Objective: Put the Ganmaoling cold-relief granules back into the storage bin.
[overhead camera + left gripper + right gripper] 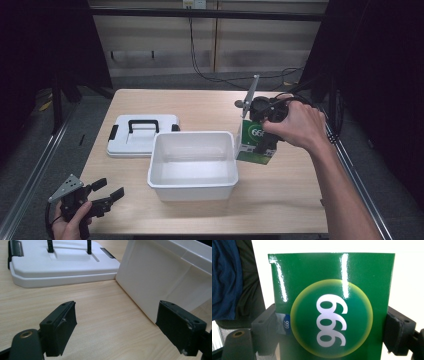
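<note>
On my left, my left gripper (102, 195) sits low near the table's near corner, its jaws spread wide with nothing between them; ahead of those jaws lies bare pale wood-grain table (100, 322), with the flat white lid (62, 267) and its black handle beyond the left-hand jaw. The smooth, slightly glossy wall of the white plastic bin (160, 282) rises just beyond the right-hand jaw. My worry here is that any forward drift would knock that jaw into the bin wall and shove the light tub sideways. Moving right, the bin (192, 165) stands open and empty, a rounded rectangular tub. Just beside its right wall my right gripper (262, 142) is clamped on the green box (332, 305), a glossy rectangular carton printed with white numerals in a yellow-rimmed circle, pinched between the two jaws by its side faces. The slick printed card looks slippery and thin-walled, so I judge it could slide out or buckle, or catch the bin's rim if carried across too low.
</note>
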`<action>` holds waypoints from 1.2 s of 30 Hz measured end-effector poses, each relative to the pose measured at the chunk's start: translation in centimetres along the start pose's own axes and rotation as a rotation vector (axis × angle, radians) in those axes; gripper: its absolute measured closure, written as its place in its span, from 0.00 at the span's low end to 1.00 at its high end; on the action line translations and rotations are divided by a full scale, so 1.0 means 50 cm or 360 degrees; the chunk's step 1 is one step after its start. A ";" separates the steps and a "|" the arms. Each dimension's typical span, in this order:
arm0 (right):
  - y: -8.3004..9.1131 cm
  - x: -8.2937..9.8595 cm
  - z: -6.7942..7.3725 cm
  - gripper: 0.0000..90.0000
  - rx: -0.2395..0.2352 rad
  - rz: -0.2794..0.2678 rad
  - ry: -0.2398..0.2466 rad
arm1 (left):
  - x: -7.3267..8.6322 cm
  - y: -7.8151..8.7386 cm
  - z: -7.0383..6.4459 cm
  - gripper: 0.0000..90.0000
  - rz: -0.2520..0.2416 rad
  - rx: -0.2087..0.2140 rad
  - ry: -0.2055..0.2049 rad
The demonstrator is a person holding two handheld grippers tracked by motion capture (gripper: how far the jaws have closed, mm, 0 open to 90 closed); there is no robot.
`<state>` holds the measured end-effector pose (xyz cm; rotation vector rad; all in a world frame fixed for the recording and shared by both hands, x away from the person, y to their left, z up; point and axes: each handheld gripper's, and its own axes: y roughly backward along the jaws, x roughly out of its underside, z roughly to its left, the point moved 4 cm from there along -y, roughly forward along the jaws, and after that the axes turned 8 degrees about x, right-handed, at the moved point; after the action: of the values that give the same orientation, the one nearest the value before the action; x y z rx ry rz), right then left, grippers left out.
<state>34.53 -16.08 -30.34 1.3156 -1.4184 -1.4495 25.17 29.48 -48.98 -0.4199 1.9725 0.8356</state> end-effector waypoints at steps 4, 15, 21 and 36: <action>0.011 -0.030 0.002 0.18 0.0010 -0.0023 0.0024 | 0.000 0.001 -0.001 0.18 0.0005 0.0000 -0.0008; -0.005 -0.071 0.006 0.18 -0.0011 0.0029 0.0077 | 0.000 0.002 -0.001 0.18 0.0008 -0.0001 -0.0011; -0.015 -0.100 0.006 0.18 -0.0021 0.0051 0.0109 | 0.000 0.002 -0.001 0.18 0.0007 0.0000 -0.0011; -0.052 -0.174 0.013 0.18 -0.0073 0.0077 0.0205 | -0.001 0.003 -0.002 0.18 -0.0007 0.0007 -0.0008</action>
<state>36.34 -7.19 -31.38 1.3131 -1.3172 -1.3338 25.05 29.54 -48.84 -0.4192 1.9674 0.8288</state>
